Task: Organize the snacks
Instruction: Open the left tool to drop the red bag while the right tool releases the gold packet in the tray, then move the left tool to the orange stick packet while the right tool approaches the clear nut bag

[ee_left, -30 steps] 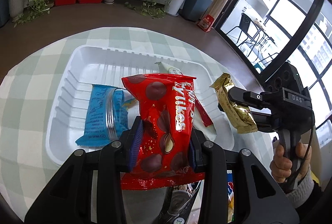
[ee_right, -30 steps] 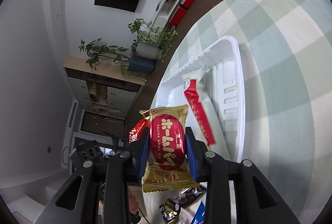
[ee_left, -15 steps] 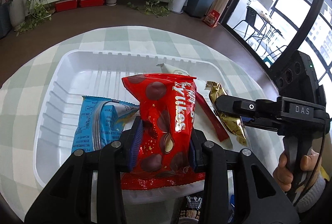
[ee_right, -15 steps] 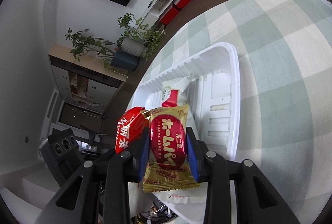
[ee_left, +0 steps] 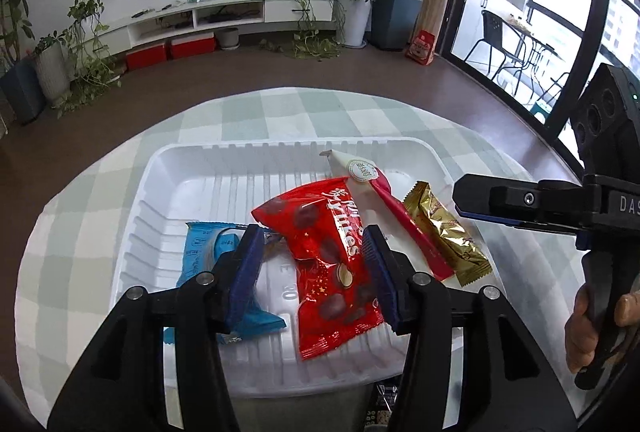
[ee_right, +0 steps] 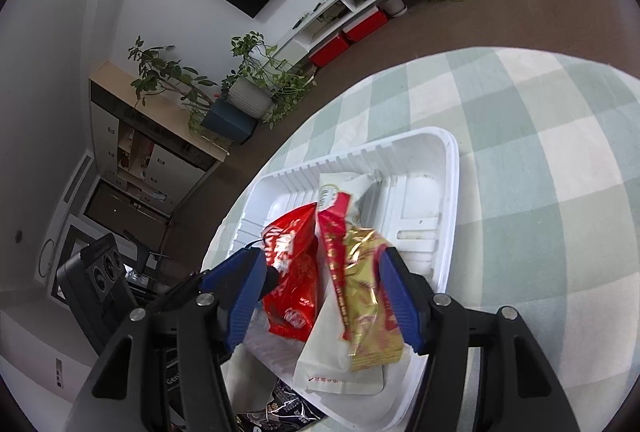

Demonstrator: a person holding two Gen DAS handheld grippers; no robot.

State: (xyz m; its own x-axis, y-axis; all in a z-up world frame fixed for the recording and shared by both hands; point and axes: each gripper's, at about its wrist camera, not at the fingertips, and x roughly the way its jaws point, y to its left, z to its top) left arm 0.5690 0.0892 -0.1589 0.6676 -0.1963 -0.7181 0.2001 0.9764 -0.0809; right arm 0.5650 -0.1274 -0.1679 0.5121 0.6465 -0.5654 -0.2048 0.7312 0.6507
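Observation:
A white plastic tray (ee_left: 168, 172) sits on the checked tablecloth. In it lie a blue packet (ee_left: 204, 252), a red chocolate bag (ee_left: 332, 264), a white-and-red stick pack (ee_left: 384, 200) and a gold pie packet (ee_left: 444, 228). My left gripper (ee_left: 316, 272) is open, its jaws standing either side of the red bag, which lies in the tray. My right gripper (ee_right: 324, 296) is open above the gold packet (ee_right: 368, 296), which lies on the stick pack (ee_right: 336, 228) beside the red bag (ee_right: 292, 272). The right gripper also shows in the left wrist view (ee_left: 460, 198).
Dark snack packets (ee_right: 280, 412) lie on the table just outside the tray's near edge, also seen in the left wrist view (ee_left: 384, 408). The round table's checked cloth (ee_right: 540, 152) extends beyond the tray. Floor, plants and a TV unit lie beyond.
Both grippers have opened. The red bag has dropped from the left gripper into the tray, and the gold packet has dropped from the right gripper onto the stick pack.

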